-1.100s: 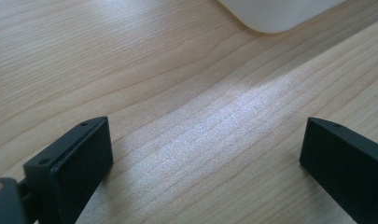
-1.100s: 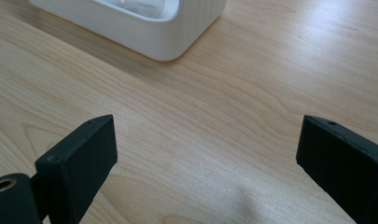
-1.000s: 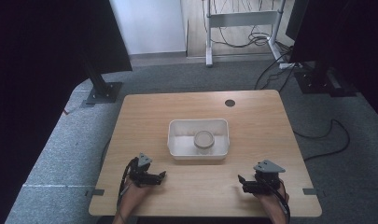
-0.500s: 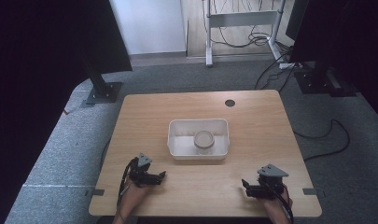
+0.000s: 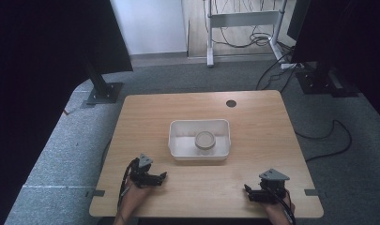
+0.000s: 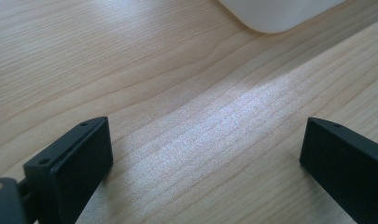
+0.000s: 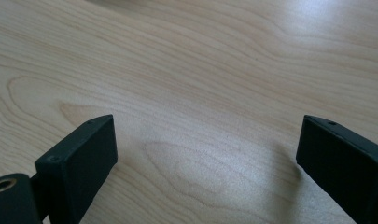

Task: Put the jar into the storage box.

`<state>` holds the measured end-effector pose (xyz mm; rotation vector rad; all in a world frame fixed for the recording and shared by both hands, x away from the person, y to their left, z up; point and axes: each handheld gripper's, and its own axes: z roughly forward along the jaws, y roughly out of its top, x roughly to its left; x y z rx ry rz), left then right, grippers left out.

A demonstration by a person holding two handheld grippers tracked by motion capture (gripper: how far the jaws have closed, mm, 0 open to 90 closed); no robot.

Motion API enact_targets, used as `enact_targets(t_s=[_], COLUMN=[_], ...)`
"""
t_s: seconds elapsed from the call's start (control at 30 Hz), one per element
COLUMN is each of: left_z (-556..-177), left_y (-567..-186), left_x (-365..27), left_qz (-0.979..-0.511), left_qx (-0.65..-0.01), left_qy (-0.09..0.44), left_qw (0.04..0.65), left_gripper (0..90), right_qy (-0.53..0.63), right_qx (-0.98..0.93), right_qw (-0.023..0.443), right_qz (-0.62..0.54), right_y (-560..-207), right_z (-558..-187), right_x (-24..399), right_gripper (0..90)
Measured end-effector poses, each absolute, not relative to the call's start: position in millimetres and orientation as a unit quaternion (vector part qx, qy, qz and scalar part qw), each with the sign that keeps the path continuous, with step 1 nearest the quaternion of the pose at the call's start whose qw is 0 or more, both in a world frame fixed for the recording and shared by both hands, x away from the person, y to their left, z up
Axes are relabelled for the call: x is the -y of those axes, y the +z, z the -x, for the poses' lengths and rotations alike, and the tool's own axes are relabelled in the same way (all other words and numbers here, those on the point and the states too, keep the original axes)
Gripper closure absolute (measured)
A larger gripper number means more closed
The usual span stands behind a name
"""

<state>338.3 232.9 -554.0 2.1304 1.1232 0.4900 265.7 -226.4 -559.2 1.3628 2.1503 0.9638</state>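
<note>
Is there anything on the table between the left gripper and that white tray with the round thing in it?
No. In the high view, bare wood separates the left gripper from the white tray; the left gripper view shows the same.

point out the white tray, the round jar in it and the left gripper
white tray (image 5: 178, 149): high view, its left wall
round jar (image 5: 205, 140): high view, middle of its top
left gripper (image 5: 163, 176): high view, between its fingertips

A wooden table with a round hole stands on grey carpet; black stands and cables surround it.
</note>
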Motion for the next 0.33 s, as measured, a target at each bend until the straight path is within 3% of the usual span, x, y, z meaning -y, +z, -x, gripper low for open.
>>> enact_targets(t_s=[0.33], left_z=[-338.2], left_y=[-554.0], left_x=[-232.9], left_qz=[-0.817], left_qx=[-0.431], left_qy=[0.188], left_qw=[0.335], left_gripper=[2.3], right_qy=[0.338], right_qx=[-0.775], right_qw=[0.204], right_qz=[-0.493], right_y=[-560.6], right_z=[-266.4], right_x=[225.1], right_gripper=[4.6])
